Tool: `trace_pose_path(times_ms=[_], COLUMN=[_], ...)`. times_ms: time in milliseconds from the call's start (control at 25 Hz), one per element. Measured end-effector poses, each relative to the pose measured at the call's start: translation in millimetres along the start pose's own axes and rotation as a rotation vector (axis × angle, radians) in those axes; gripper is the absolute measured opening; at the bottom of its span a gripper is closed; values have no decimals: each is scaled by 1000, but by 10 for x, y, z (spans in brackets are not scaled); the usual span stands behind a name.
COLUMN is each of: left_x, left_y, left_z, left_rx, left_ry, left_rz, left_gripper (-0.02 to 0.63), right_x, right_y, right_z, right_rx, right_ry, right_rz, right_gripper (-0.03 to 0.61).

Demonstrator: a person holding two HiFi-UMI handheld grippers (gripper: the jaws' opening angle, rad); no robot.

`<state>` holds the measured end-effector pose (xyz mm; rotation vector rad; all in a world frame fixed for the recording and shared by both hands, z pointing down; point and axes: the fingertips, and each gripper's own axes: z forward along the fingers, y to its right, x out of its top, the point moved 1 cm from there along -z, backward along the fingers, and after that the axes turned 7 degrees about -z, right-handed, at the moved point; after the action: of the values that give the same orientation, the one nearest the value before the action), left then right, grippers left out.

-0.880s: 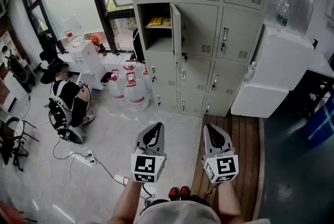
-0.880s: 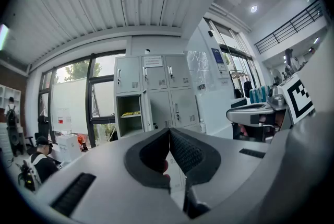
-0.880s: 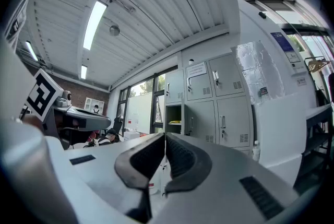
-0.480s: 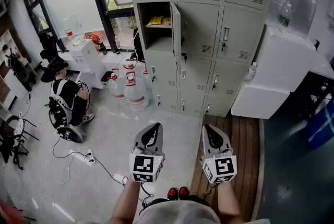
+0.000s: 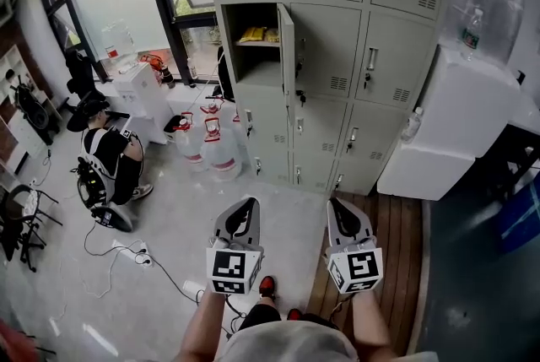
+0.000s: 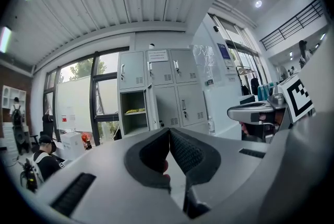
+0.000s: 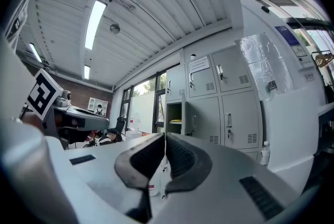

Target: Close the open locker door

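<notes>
A bank of grey lockers stands ahead. One compartment in the left column is open, with a yellow item on its shelf. Its door stands swung out, edge-on to me. Both grippers are held low in front of the person's body, well short of the lockers. The left gripper is shut and empty, and so is the right gripper. The left gripper view shows its jaws meeting below the open compartment. In the right gripper view the jaws touch, with the door beyond them.
Water jugs stand on the floor left of the lockers. A person sits by the window. White cabinets flank the lockers on the right. Cables trail over the grey floor; a wooden platform lies at right.
The person has stepped forward: one red shoe now leads, and the lockers sit slightly lower in the head view. Both grippers keep their pose and stay shut.
</notes>
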<state>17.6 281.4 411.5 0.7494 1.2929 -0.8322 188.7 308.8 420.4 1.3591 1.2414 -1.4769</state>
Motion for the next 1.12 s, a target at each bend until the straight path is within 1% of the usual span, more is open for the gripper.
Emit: trace_pose_path(times_ms=[120,280,400,640,880,1120], left_x=[7,26,61,123,219,233], left_y=[-134,-417,-701,-1269,-1645,-1901], left_z=[224,609,1000,1880,2686,3206], left_rx=[4,4,0,-26,-92,-145], left_ry=[13,26,27,5,-4,-16], left_rz=[4,7,9,-28,-28,-22], left_gripper=[23,23,23,23,23,22], right_x=[-56,-141,-190,-246,-232,-236], right_y=[54,95,153,288,492,662], right_z=[267,747,1206,2129,2912,3424], right_rx=[4,10,4,9,-10,-35], right_ry=[5,10,8,-3,-6,8], right_rz=[2,-1,4,-5,-25,-22], right_gripper=[21,21,21,21,21,21])
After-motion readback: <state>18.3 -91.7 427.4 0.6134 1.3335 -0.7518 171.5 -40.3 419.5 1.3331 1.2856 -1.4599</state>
